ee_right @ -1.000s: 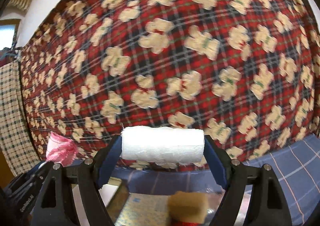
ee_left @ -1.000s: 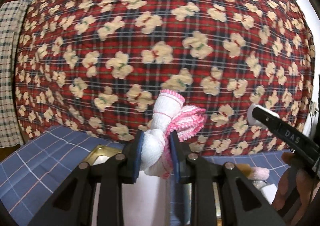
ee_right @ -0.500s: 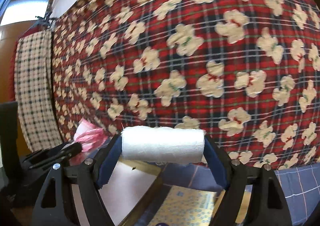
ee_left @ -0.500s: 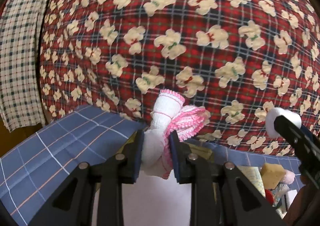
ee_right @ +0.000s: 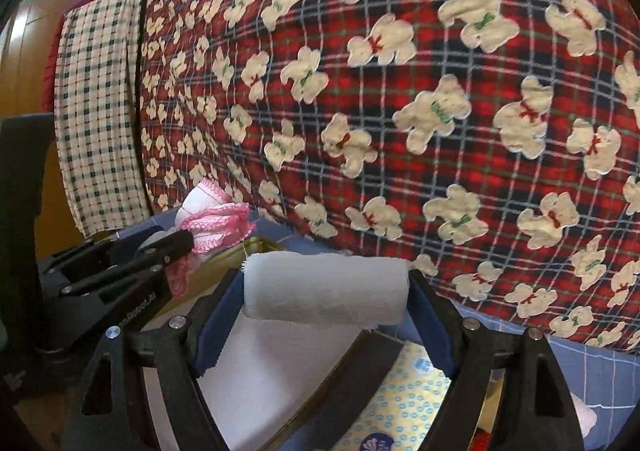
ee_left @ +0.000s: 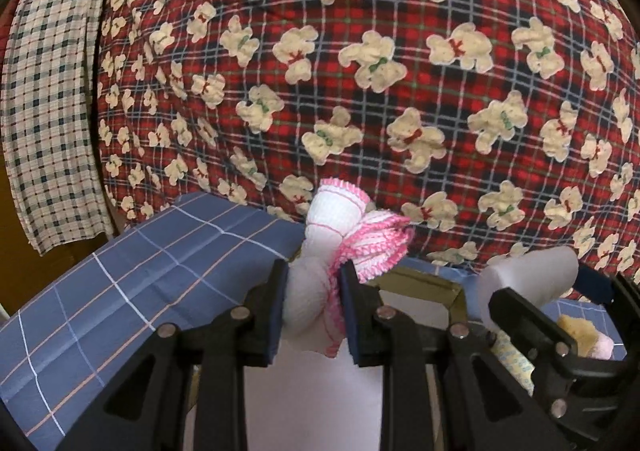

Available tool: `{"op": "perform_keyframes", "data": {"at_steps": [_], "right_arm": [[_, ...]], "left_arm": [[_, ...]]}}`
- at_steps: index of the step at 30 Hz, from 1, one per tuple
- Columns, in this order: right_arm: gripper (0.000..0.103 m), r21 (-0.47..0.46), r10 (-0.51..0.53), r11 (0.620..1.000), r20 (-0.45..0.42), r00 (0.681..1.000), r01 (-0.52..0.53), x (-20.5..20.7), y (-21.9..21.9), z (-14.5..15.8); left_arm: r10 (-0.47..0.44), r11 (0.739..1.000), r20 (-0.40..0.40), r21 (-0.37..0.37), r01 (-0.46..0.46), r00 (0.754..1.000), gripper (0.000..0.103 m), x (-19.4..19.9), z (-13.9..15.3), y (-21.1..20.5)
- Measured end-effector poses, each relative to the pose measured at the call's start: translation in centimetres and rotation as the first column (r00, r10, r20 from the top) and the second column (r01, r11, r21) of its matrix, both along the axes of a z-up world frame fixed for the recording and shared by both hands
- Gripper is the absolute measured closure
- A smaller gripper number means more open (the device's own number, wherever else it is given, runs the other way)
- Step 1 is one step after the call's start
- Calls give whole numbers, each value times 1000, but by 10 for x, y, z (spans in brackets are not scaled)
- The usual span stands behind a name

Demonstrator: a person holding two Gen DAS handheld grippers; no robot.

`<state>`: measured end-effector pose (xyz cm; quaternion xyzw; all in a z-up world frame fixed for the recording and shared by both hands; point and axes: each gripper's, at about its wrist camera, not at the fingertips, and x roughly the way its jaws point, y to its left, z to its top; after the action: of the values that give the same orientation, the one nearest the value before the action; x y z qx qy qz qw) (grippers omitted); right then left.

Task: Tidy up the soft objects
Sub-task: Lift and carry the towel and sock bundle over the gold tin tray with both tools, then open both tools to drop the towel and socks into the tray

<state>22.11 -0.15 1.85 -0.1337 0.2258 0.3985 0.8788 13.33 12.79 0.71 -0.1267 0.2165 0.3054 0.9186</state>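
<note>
Left wrist view: checked cloth [ee_left: 48, 99] hangs at far left, beside the red teddy-print blanket [ee_left: 360, 71] that fills the backdrop. Blue plaid cover [ee_left: 120, 275] lies below the blanket, on the left. Left gripper [ee_left: 314, 303] sits low centre, jaws nearly together, pads clamped on a white sock bundle with pink trim [ee_left: 340, 235]. Bundle stands upright betw. the pads; its cuff and pink frill rise above the fingertips, in front of the blanket's lower edge. Gripper is angled somewhat downward over a white-lined box w/ gold rim [ee_left: 424, 283], whose rim shows just right of the bundle. Further right, the right gripper [ee_left: 536, 283] enters frame with a white roll [ee_left: 532, 275]. A tan sponge-like item [ee_left: 576, 335] and sth. pink lie below it; can't tell exactly what.

Right wrist view: the checked cloth [ee_right: 96, 111] again at left; blanket [ee_right: 400, 91] behind. Left gripper [ee_right: 176, 247] at left w/ the sock bundle [ee_right: 216, 219], just left of the roll and close to it. Right gripper [ee_right: 326, 291] centre, jaws wide apart, pads pressed on both ends of the white roll [ee_right: 326, 291], held crosswise and level in front of the blanket's bottom edge, above the box's white interior [ee_right: 280, 363]. A yellow patterned pack [ee_right: 400, 403] lies below right of the roll.
</note>
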Motion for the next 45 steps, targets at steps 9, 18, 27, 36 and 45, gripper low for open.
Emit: {"op": "perform_keyframes", "data": {"at_steps": [9,18,27,36,45], "right_arm": [[21,-46,18,999,-37,999,-19,4,14,-11],[21,-109,47,993,-63,997,-54,3,21,-19],[20,-170,74,981,-98,992,-90,1,30,-31],[15,-142,79,986,-89,993,-91,-2,28,-25],[15,-76,-7,997,-7,1000,6,-7,2,4]], "left_arm": [[35,999,-42,-28,-36,999,79,1,-10,15],[37,998,-92,-47,-41,995,79,8,-19,21],[51,996,-110,-65,-59,993,75,6,-23,28],[83,996,-83,-39,-86,993,33,0,-18,27],[22,999,75,-46,-18,997,20,-14,-2,14]]}}
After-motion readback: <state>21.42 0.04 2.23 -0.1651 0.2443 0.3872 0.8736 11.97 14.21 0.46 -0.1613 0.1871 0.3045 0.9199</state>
